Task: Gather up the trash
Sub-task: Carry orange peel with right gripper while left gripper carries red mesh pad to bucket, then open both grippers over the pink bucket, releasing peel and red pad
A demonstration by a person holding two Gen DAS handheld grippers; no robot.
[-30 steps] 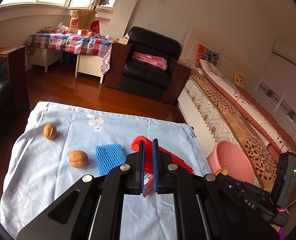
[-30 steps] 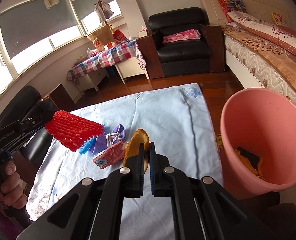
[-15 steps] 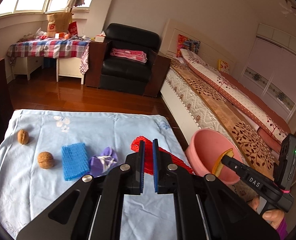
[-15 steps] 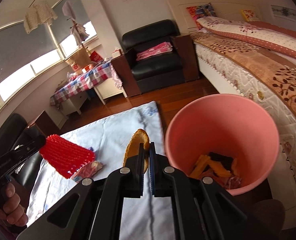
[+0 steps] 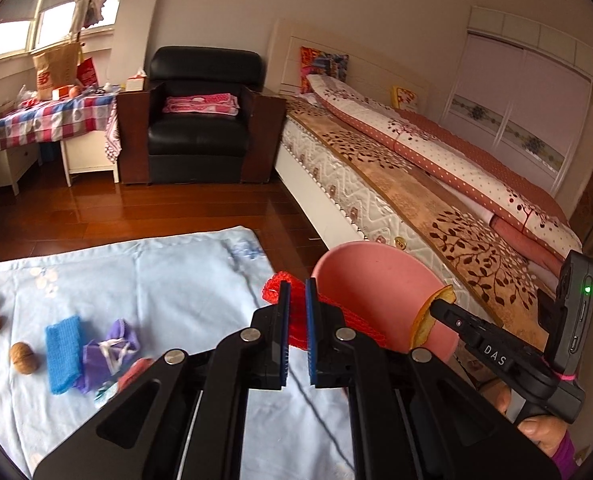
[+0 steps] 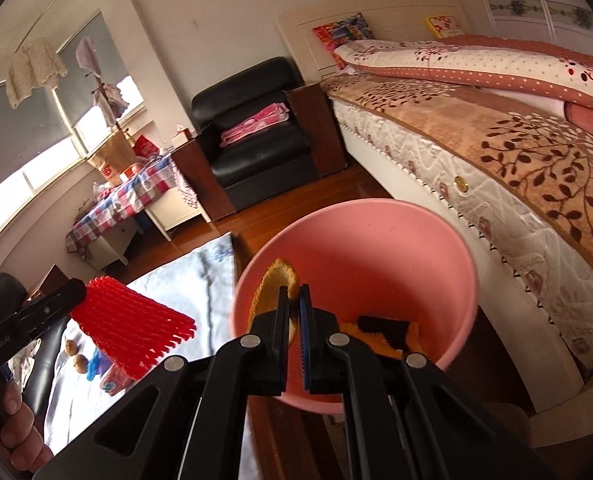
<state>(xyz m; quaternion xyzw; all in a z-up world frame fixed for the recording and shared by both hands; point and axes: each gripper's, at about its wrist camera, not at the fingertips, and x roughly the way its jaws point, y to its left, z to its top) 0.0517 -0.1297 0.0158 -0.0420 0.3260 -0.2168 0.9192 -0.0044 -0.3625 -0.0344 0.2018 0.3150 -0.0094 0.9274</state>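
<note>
Pink plastic marks my landmark, the bin (image 6: 416, 248), standing on the floor between the bed (image 5: 436, 200) and the blue-clothed worktop (image 5: 156, 272). My right tool (image 6: 294, 312) pinches an orange peel (image 6: 272, 288) just over the bin's near rim, above the mouth, with peel scraps and a black piece (hard to identify) lying at the bottom. My left tool (image 5: 296, 312) is clamped on a red foam net (image 6: 132, 332), held in the air beside the bin on the worktop side. Farther from the bin, on the worktop, lie a blue foam net (image 5: 62, 354), a purple wrapper (image 5: 110, 350) and two walnuts (image 5: 22, 356).
</note>
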